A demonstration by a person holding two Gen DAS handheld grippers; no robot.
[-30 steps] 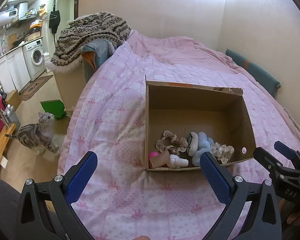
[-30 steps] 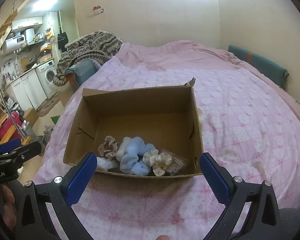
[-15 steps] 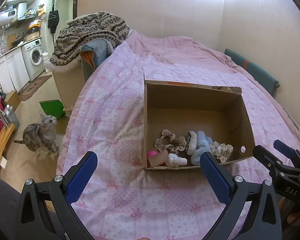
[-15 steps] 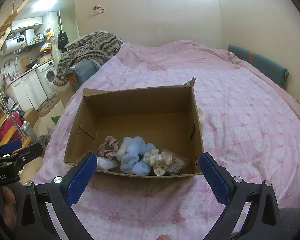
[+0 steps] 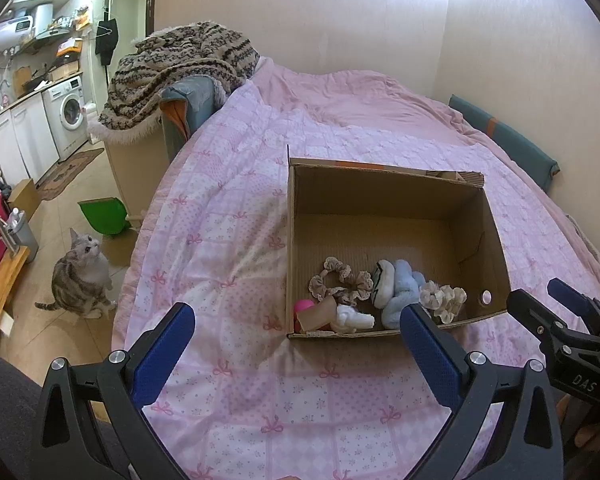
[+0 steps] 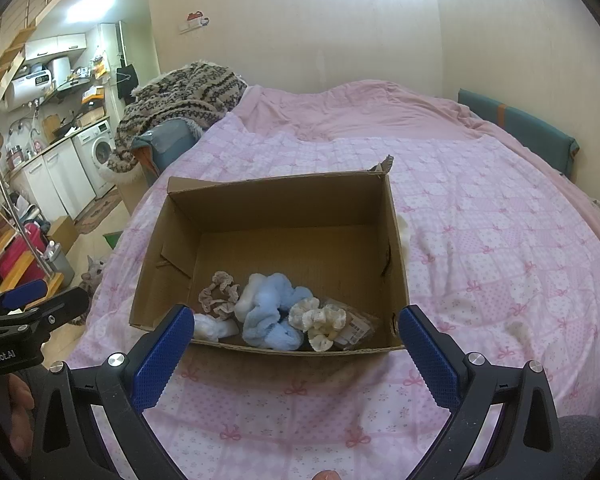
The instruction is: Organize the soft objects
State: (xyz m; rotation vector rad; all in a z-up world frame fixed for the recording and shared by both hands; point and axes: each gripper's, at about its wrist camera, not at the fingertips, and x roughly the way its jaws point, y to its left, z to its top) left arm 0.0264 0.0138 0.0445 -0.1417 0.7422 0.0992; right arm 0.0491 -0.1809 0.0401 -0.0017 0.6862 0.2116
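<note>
An open cardboard box (image 5: 384, 188) (image 6: 276, 196) stands on the pink quilted bed. Along its near wall lie a beige scrunchie (image 5: 340, 278) (image 6: 220, 292), a blue and white fluffy piece (image 5: 398, 288) (image 6: 268, 312), a cream scrunchie (image 5: 444, 298) (image 6: 320, 320), a white soft piece (image 5: 354, 316) (image 6: 214, 328) and a pink item (image 5: 304, 308). My left gripper (image 5: 296, 344) is open and empty, held above the bed in front of the box. My right gripper (image 6: 292, 344) is open and empty, in front of the box's near wall; it shows at the right edge of the left wrist view (image 5: 556, 312).
A cat (image 5: 80, 280) sits on the floor left of the bed, beside a green bin (image 5: 102, 214). A patterned blanket (image 5: 180, 64) is piled over a chair at the bed's far left. A teal cushion (image 5: 504, 140) lies against the right wall. A kitchen with a washing machine (image 5: 70, 114) is at the far left.
The left gripper has drifted slightly, so the box sits a little lower and further left in its view. The cat has shifted on the floor. Both grippers stay open.
</note>
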